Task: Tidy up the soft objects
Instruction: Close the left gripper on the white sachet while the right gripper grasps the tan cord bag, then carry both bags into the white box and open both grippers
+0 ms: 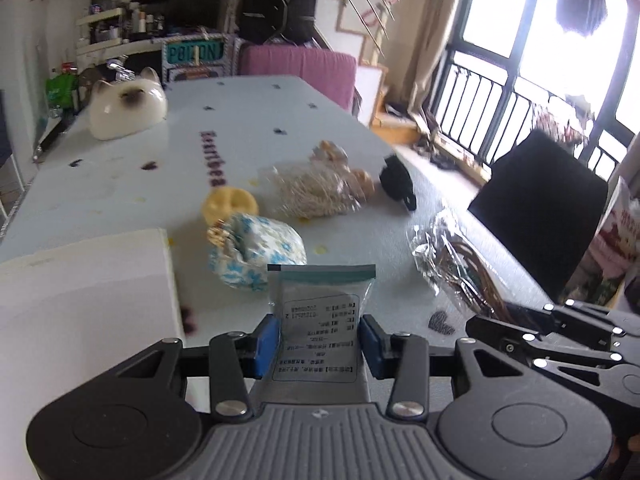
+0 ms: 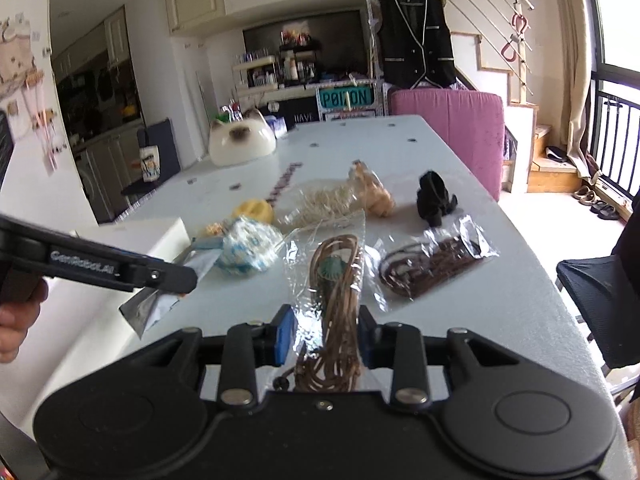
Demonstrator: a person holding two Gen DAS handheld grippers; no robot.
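My left gripper (image 1: 319, 345) is shut on a flat white sachet with a printed label (image 1: 318, 320), held above the table; it also shows in the right wrist view (image 2: 160, 300). My right gripper (image 2: 325, 334) is shut on a clear bag of brown cord (image 2: 334, 280), held above the table. On the white table (image 1: 140, 184) lie a blue-flowered cloth pouch (image 1: 256, 252), a yellow sponge (image 1: 230, 204), a bag of pale straw (image 1: 310, 192), a tan plush toy (image 2: 374, 190), a black soft item (image 1: 396, 182) and another bag of dark cords (image 2: 434, 264).
A white box (image 1: 84, 300) stands at the table's near left. A cat-shaped ceramic dome (image 1: 126, 106) sits at the far left. A pink chair (image 2: 448, 136) is at the far end, a black chair (image 1: 540, 216) at the right side.
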